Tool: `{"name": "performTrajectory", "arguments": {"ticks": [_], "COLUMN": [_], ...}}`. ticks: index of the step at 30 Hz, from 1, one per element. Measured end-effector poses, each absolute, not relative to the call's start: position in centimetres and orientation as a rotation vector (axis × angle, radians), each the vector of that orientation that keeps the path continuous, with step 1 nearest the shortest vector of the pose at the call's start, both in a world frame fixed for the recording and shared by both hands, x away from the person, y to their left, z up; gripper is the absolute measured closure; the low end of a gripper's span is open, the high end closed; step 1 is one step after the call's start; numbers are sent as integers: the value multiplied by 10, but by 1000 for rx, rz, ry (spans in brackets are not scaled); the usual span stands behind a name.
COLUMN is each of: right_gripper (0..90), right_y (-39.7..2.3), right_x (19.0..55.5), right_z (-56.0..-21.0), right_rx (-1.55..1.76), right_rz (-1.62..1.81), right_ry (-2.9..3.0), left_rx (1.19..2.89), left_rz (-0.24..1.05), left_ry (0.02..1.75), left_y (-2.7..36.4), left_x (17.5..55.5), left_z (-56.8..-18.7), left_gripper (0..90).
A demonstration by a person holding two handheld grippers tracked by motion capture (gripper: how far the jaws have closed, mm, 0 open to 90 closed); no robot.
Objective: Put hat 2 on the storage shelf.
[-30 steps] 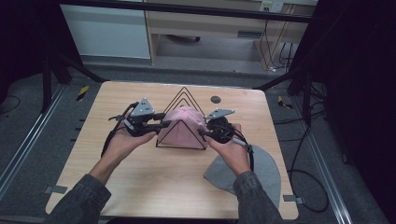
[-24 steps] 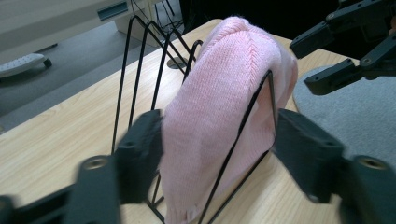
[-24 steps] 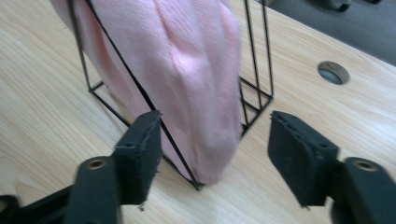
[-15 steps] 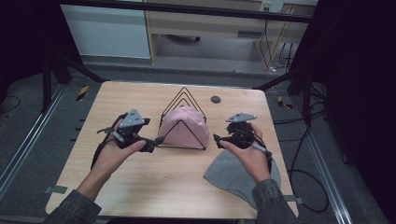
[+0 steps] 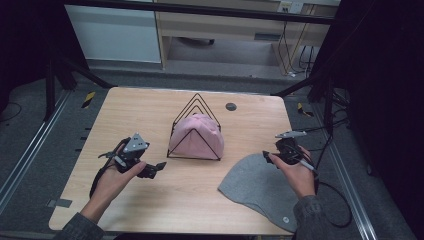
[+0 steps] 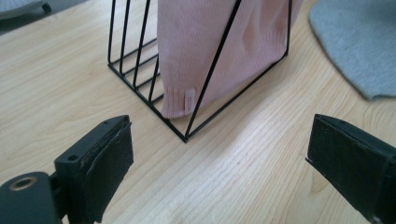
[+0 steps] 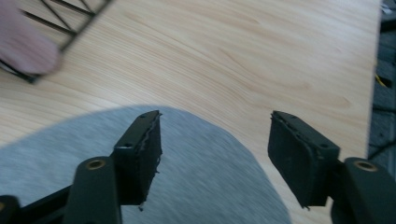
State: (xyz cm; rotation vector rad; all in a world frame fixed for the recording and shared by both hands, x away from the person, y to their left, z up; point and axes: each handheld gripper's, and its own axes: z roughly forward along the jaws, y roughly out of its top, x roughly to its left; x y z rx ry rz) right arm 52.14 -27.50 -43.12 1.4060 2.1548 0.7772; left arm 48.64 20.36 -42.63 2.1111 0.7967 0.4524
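A pink knit hat (image 5: 195, 137) stands upright inside a black wire rack (image 5: 197, 100) at the middle of the wooden table (image 5: 125, 115). My left gripper (image 5: 157, 167) is to the rack's near left, pointing at its corner (image 6: 186, 136). Its jaws have just been opening, and the left gripper (image 6: 219, 126) is open with nothing between them. A grey hat (image 5: 260, 187) lies flat at the front right. My right gripper (image 5: 267, 157) hovers over the grey hat's far edge (image 7: 201, 186). The right gripper (image 7: 215, 116) is open and its jaws have just been closing, gripping nothing.
A small dark round object (image 5: 230, 106) lies on the table behind the rack. The pink hat (image 6: 201, 46) has a small label at its lower hem. Cables trail from both grippers, and dark floor and frame bars surround the table.
Both grippers have pulled back from the sides of the pink hat. The left went to the near left, the right out to the right over the grey hat. Both jaws stand wider.
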Motion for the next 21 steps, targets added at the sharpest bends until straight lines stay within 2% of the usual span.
{"name": "performTrajectory", "arguments": {"ticks": [5,12,21], "right_gripper": [455,475,469], "right_y": [-305,-332,-335], "right_x": [521,522,516], "right_z": [-450,-470,-478], "right_rx": [1508,1618,1663], "right_rz": [730,690,707], "right_ry": [2116,2101,2144], "left_rx": [2130,2133,2144], "left_rz": [448,453,449], "left_ry": [777,776,774], "left_y": [200,201,200], "left_x": [485,486,485], "left_z": [-427,-427,-429], "left_gripper": [62,64,67]}}
